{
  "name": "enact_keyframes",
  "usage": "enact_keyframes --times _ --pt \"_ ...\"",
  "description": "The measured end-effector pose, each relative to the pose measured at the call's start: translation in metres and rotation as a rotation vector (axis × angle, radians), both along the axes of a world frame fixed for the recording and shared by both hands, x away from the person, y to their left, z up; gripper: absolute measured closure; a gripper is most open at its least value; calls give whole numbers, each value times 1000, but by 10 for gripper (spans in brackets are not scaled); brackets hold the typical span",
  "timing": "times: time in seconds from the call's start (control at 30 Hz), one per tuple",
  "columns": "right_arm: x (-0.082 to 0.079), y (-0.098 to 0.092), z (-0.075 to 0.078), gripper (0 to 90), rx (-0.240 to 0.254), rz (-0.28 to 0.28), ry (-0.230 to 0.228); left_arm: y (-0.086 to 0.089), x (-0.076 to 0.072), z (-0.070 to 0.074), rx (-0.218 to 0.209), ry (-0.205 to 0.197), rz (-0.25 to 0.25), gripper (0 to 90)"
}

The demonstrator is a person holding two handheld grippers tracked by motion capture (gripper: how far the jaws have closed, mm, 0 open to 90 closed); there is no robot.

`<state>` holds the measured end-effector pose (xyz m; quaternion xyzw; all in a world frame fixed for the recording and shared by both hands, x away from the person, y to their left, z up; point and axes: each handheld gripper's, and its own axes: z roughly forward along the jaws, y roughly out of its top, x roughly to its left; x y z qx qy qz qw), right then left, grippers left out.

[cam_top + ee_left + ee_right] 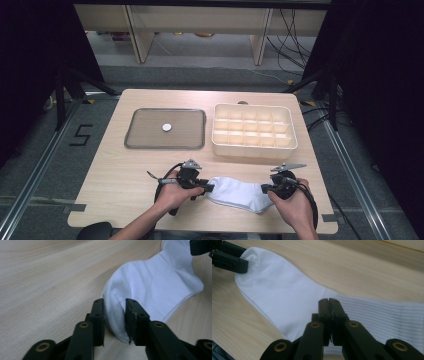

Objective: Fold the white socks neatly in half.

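Lying on wooden table (115,175): white sock (237,194); left gripper (114,315) clamping its toe; right gripper (328,315) pinched tight on the ribbed cuff.

white ribbed cloth sock (287,297), matt wooden table (120,170)

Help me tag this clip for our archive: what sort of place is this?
Probably a lab or studio set up for recording, not a home. A lone wooden table stands between dark curtains, loose cables trail over the floor behind it, and a taped "5" marks the floor beside it.
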<state>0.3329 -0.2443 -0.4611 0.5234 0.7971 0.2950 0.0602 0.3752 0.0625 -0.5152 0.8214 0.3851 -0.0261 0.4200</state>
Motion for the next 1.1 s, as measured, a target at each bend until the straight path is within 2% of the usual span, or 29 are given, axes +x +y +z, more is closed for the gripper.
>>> enact_keyframes --times 0.17,0.27,0.3,0.4,0.43,0.63,0.67,0.73,0.8,0.83,0.87,0.9,0.97,1.0,1.03,1.07,1.1 --pt "0 4 -2 888 -8 22 2 -1 0 -2 -13 16 -4 799" --pt "1 8 -3 887 -11 30 4 -1 0 -2 -14 26 8 817" --pt "1 10 -4 887 -11 44 7 0 1 -2 -26 44 4 825" --pt "2 16 -5 888 -11 53 10 0 1 -1 -31 49 11 832" --pt "3 21 -6 889 -11 77 10 2 0 2 -42 57 5 834" --pt "6 37 -7 893 -4 100 18 2 -3 9 -65 69 -11 834" --pt "7 41 -8 894 12 113 24 2 -4 10 -60 61 -6 833" --pt "8 40 -7 894 10 110 31 3 -4 12 -77 74 -18 833" --pt "9 38 -8 895 13 96 26 4 -4 16 -56 80 -9 833" --pt "8 34 -7 897 -1 79 21 4 -4 17 -57 83 -11 832" --pt "9 30 -6 898 -3 83 16 4 -4 15 -94 91 -18 832" --pt "8 20 -6 900 -3 48 28 4 -3 16 -105 101 -23 832" --pt "7 18 -6 900 -6 40 39 5 -3 17 -114 101 -26 832" --pt "6 15 -6 900 -9 32 49 4 -3 18 -123 89 -6 832" --pt "5 13 -6 900 -23 20 65 5 -3 20 -103 94 -12 832" --pt "4 14 -6 900 -63 5 54 6 -3 23 -85 101 -11 832" --pt "3 14 -7 900 -57 6 58 6 -3 22 -99 101 -15 831"
